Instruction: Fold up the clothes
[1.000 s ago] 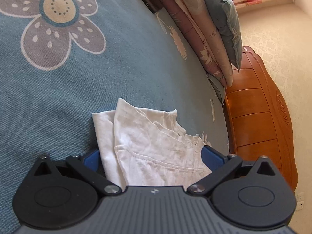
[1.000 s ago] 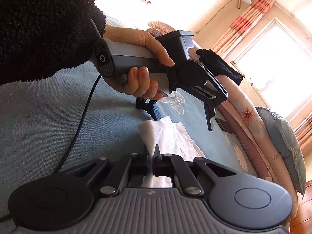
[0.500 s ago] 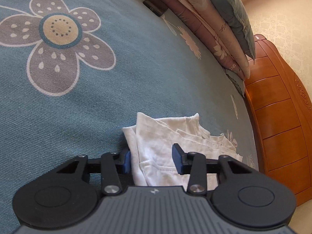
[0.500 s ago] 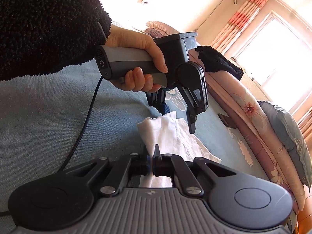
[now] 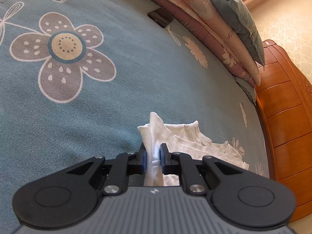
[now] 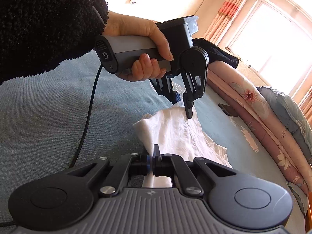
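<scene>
The white garment (image 5: 187, 138) lies rumpled on the blue flowered bedspread (image 5: 124, 81), near the bed's edge by the wooden chest (image 5: 282, 120). The left tongs (image 5: 152, 157) are closing on a bunched fold at one corner, cloth squeezed between the pads. The right tongs (image 6: 151, 159) are clamped tight on another edge of the same garment. To fold it well, I judge both corners should rise together and level, cloth pulled taut between them, then be laid over so the edges meet squarely. No containers show; only a dark phone (image 5: 160, 17) lies beside the stacked quilts (image 5: 210, 25).
</scene>
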A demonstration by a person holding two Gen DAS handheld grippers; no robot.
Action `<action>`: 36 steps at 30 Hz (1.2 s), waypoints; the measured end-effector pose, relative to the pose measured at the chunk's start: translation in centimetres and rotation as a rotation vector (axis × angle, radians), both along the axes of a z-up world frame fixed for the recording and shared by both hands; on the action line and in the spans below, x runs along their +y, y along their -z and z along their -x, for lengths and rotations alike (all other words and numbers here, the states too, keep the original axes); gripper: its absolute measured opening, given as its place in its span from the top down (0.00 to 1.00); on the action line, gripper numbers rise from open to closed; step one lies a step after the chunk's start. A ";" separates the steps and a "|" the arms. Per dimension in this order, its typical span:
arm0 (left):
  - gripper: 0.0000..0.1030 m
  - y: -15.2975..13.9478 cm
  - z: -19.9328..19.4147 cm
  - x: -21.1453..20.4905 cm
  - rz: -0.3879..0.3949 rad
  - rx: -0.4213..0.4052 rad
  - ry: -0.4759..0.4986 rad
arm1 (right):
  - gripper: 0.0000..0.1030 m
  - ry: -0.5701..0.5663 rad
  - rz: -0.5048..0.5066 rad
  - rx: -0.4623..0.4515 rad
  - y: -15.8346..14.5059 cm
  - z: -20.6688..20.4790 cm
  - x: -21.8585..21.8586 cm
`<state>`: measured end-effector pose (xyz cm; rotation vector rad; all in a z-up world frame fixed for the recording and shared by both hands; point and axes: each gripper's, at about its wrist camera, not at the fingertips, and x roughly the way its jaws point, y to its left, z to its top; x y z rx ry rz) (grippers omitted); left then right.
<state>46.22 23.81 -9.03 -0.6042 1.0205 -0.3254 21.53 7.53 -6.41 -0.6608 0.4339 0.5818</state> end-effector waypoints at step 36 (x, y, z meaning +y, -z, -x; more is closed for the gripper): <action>0.90 -9.2 -1.9 -29.5 -0.156 -0.054 0.203 | 0.97 0.486 -0.687 0.170 -4.1 -0.3 -25.5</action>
